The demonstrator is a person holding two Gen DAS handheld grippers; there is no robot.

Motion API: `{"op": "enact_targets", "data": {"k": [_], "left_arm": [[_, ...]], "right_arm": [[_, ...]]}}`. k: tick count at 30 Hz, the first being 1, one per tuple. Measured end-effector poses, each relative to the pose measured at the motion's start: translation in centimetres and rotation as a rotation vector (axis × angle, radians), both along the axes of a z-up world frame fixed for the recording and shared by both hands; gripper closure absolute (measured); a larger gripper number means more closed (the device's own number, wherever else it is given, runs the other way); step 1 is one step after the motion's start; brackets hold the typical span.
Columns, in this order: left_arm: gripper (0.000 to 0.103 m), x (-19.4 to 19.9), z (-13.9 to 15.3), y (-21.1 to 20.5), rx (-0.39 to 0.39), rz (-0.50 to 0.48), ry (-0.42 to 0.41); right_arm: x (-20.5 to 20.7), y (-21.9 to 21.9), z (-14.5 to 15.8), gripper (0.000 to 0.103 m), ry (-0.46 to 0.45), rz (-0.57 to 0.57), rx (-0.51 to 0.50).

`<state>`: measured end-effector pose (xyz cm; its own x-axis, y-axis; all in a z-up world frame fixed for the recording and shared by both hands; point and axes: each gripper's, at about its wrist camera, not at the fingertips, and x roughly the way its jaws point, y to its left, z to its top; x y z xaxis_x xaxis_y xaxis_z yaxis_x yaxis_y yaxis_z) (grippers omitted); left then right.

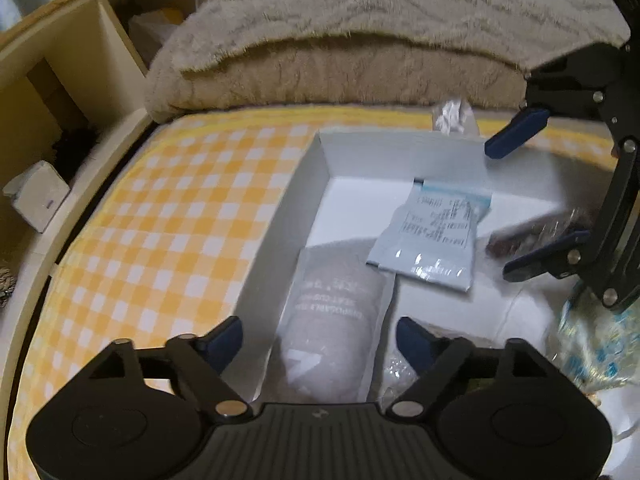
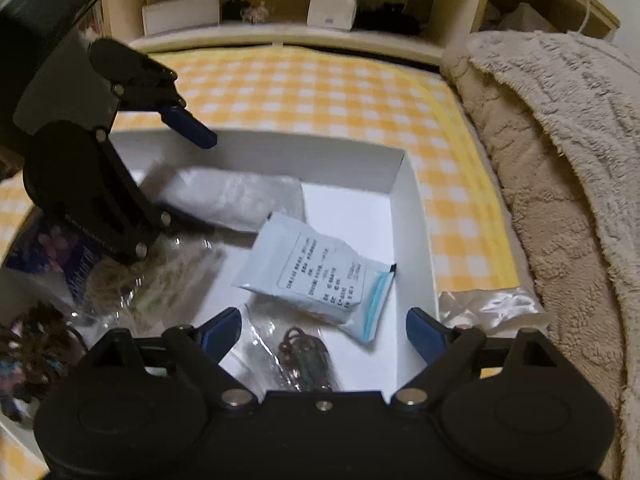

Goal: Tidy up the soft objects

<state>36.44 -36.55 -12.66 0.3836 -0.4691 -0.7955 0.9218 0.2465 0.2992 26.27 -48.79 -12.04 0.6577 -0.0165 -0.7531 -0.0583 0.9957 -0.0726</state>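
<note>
A white open box point(image 1: 312, 184) point(image 2: 416, 216) lies on the yellow checked bed sheet. In it lie a pale blue pouch with printed text point(image 1: 436, 232) point(image 2: 320, 272), a grey packed cushion point(image 1: 332, 332) point(image 2: 232, 196), a clear bag with brown cords point(image 2: 304, 352) point(image 1: 540, 232) and a bag of beige fibres point(image 2: 160, 276). My left gripper point(image 1: 320, 340) is open and empty above the grey pack. My right gripper point(image 2: 324, 332) is open and empty above the cord bag; it also shows at the right of the left wrist view point(image 1: 516, 204).
A folded beige fleece blanket point(image 1: 360, 40) point(image 2: 560, 160) lies beside the box. A wooden shelf headboard point(image 2: 280, 0) point(image 1: 60, 80) holds small boxes. A shiny white wrapper point(image 2: 488, 304) lies outside the box. Colourful packs point(image 2: 60, 256) point(image 1: 596, 344) lie at the box's other end.
</note>
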Motion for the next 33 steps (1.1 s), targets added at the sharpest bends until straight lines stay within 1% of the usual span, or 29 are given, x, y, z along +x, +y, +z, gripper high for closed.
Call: {"op": "enact_targets", "data": {"k": [3, 6, 10, 13, 18, 20, 22, 27, 29, 33], "left_arm": [[0.012, 0.0, 1.4, 0.7, -0.057, 0.029, 0.014], [0.012, -0.3, 2.8, 1.5, -0.123, 0.086, 0.040], [0.012, -1.5, 4.4, 2.8, -0.199, 0.145, 0.055], [0.012, -2.4, 5.3, 4.2, -0.254, 0.241, 0.062], [0.012, -4.6, 6.1, 7.1, -0.337, 0.380, 0.091], [0.010, -5.8, 6.6, 8.1, -0.360, 0.426, 0.092], [0.007, -6.9, 7.3, 9.2, -0.387, 0.470, 0.089], [0.000, -9.6, 9.6, 12.1, -0.464, 0.575, 0.084], [0.000, -10.6, 10.7, 13.2, -0.484, 0.606, 0.072], [0.000, -12.8, 12.9, 15.5, -0.536, 0.669, 0.055]], "right_arm": [[-0.7, 0.0, 1.2, 0.013, -0.030, -0.030, 0.014], [-1.4, -0.1, 2.3, 0.013, -0.061, -0.052, 0.041], [-2.1, -0.1, 3.8, 0.013, -0.104, -0.082, 0.063], [-2.7, -0.2, 4.7, 0.013, -0.131, -0.098, 0.094], [-3.8, 0.5, 5.9, 0.012, -0.163, -0.114, 0.103], [-4.1, 1.0, 6.4, 0.012, -0.171, -0.113, 0.103], [-4.5, 1.6, 7.0, 0.011, -0.183, -0.117, 0.106], [-5.9, 2.9, 9.0, 0.010, -0.215, -0.153, 0.138], [-6.5, 3.6, 9.8, 0.010, -0.232, -0.165, 0.142], [-8.6, 5.0, 11.7, 0.009, -0.295, -0.177, 0.172]]}}
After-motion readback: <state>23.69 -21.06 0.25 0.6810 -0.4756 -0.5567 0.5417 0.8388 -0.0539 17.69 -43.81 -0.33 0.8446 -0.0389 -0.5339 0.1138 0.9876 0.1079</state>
